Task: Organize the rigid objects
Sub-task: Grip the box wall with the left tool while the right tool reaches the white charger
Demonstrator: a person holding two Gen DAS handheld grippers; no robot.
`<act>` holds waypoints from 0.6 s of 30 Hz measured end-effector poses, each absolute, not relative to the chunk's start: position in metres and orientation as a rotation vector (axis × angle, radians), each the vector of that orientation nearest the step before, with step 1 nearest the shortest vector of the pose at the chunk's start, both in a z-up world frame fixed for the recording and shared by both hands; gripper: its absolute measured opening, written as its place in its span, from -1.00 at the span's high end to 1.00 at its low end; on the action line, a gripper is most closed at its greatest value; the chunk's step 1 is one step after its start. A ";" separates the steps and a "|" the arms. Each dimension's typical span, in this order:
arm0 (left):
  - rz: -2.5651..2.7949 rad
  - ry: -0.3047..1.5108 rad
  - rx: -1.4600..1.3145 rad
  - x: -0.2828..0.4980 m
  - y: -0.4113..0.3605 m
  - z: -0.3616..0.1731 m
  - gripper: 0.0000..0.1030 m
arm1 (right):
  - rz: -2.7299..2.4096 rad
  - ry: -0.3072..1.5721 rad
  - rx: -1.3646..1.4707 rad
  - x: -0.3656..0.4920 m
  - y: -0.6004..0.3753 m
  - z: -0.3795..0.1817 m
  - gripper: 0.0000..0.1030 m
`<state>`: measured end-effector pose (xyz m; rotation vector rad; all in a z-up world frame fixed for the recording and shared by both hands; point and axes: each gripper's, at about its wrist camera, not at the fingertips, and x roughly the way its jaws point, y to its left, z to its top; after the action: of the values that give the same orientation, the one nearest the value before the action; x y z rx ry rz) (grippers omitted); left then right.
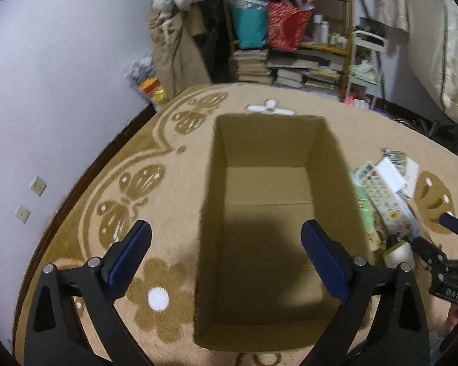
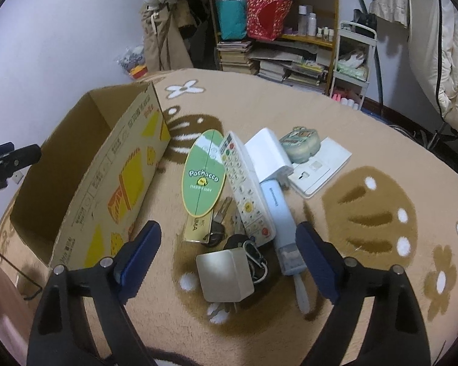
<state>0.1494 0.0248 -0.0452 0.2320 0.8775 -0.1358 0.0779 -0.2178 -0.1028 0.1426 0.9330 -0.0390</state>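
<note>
Because my right gripper (image 2: 229,250) hangs wide open and empty over the silver box (image 2: 224,276), which touches the keys (image 2: 253,257) and remote (image 2: 247,189) beside the cardboard box (image 2: 76,189), I could snag a neighbour and scatter the pile.

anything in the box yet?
No, the left wrist view looks straight into the cardboard box and shows only its bare floor and a shadow.
</note>
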 end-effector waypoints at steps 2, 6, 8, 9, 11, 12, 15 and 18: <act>-0.106 0.899 0.203 0.158 0.032 -0.052 -0.85 | -0.028 0.947 0.154 0.079 -0.217 -0.107 -0.67; -0.074 0.950 0.192 0.169 0.041 -0.068 -0.60 | -0.030 0.976 0.188 0.080 -0.219 -0.116 -0.57; -0.069 0.977 0.203 0.172 0.042 -0.076 -0.59 | -0.031 0.989 0.177 0.080 -0.218 -0.119 -0.56; -0.070 0.985 0.207 0.172 0.042 -0.079 -0.59 | -0.031 0.994 0.173 0.080 -0.218 -0.120 -0.55; -0.065 0.990 0.231 0.172 0.041 -0.083 -0.59 | -0.024 1.003 0.179 0.080 -0.218 -0.123 -0.46; -0.055 0.991 0.247 0.172 0.040 -0.085 -0.59 | -0.020 1.010 0.183 0.080 -0.218 -0.125 -0.41; -0.043 0.998 0.271 0.172 0.039 -0.089 -0.38 | -0.011 1.033 0.177 0.081 -0.217 -0.131 -0.40; -0.046 1.028 0.256 0.174 0.043 -0.094 -0.20 | -0.003 1.058 0.150 0.082 -0.211 -0.138 -0.40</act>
<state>0.1744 0.0428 -0.0937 0.2558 1.0275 -0.0463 0.0822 -0.2112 -0.1382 0.1500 1.0583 -0.0033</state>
